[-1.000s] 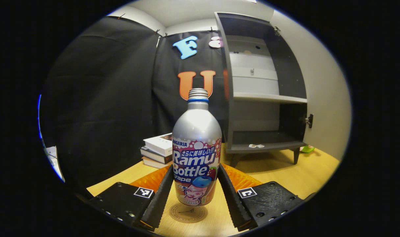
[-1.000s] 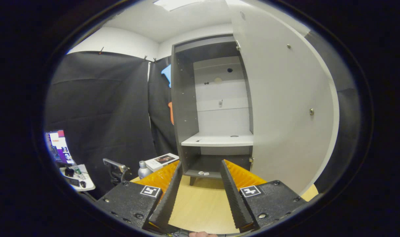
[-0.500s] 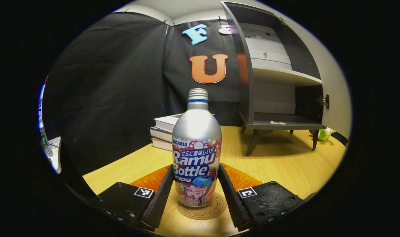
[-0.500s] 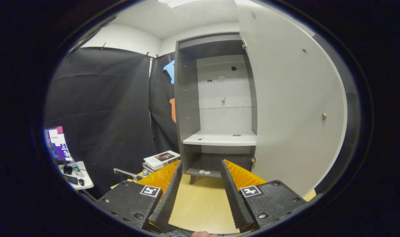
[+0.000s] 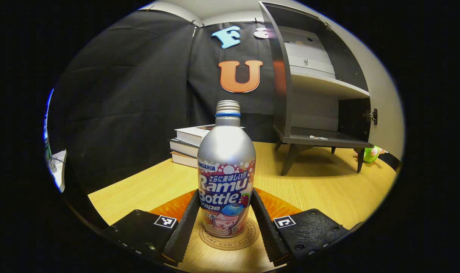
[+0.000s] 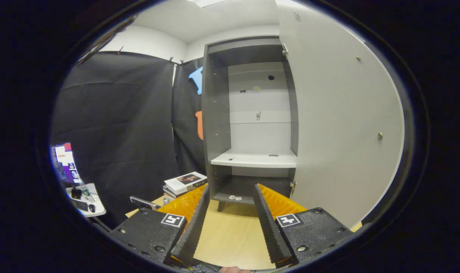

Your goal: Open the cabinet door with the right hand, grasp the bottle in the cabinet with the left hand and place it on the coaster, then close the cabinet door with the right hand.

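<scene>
A silver bottle (image 5: pixel 226 170) with a colourful label stands upright between my left gripper's fingers. Its base is over the round coaster (image 5: pixel 249 237) on the wooden table, seemingly resting on it. My left gripper (image 5: pixel 225 223) is shut on the bottle's lower sides. The grey cabinet (image 5: pixel 317 94) stands open at the right. In the right gripper view the same cabinet (image 6: pixel 252 125) is straight ahead, shelves bare, with its white door (image 6: pixel 340 132) swung wide to the right. My right gripper (image 6: pixel 227 220) hangs open in front of it, holding nothing.
A stack of books (image 5: pixel 190 142) lies behind the bottle, left of the cabinet; the books (image 6: pixel 184 182) also show in the right gripper view. A small green object (image 5: pixel 370 153) sits by the cabinet's right leg. A side table with a screen (image 6: pixel 78 189) stands far left.
My left gripper has brought the bottle down and over the coaster, which now lies under its base. The right gripper has drifted slightly, still open before the cabinet.
</scene>
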`<state>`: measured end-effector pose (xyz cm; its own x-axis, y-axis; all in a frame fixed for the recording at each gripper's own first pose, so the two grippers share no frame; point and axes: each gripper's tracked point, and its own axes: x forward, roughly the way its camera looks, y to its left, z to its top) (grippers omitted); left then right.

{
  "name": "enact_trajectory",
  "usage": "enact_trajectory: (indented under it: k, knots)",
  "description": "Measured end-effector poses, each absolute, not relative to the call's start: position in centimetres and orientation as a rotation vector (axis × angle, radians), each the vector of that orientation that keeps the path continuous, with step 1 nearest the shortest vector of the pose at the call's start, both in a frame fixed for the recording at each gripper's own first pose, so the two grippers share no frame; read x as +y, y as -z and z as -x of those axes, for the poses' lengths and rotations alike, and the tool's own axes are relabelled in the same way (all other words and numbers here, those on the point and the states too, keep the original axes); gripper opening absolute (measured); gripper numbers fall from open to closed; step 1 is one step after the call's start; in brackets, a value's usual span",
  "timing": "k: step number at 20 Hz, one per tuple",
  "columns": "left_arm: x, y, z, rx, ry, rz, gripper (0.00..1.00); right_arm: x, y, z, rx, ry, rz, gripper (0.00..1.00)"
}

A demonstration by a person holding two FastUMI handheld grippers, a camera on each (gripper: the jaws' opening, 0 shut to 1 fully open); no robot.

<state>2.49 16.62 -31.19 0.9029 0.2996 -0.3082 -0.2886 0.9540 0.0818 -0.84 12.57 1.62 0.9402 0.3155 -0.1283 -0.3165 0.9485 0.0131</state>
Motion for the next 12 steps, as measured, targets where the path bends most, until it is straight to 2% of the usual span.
enact_trajectory:
  k: [4,5,6,7,12]
  knots:
    - [16.3,31.7,-1.8,0.337,-0.298,-0.044,0.8,12.7,-1.4,0.8,0.141,-0.336,0.011,0.74]
    - [16.3,31.9,-1.7,0.346,-0.295,-0.043,0.9,12.8,-1.3,0.8,0.147,-0.339,0.012,0.75]
    - [16.3,31.9,-1.9,0.349,-0.287,-0.034,0.81,12.8,-1.3,0.8,0.149,-0.341,0.011,0.75]
    - [16.2,31.8,-1.9,0.344,-0.278,-0.03,0.82,12.8,-1.2,0.8,0.151,-0.343,0.011,0.75]
    - [16.2,29.5,-0.6,0.32,-0.273,-0.028,0.94,13.0,-1.3,0.7,0.152,-0.348,0.013,0.74]
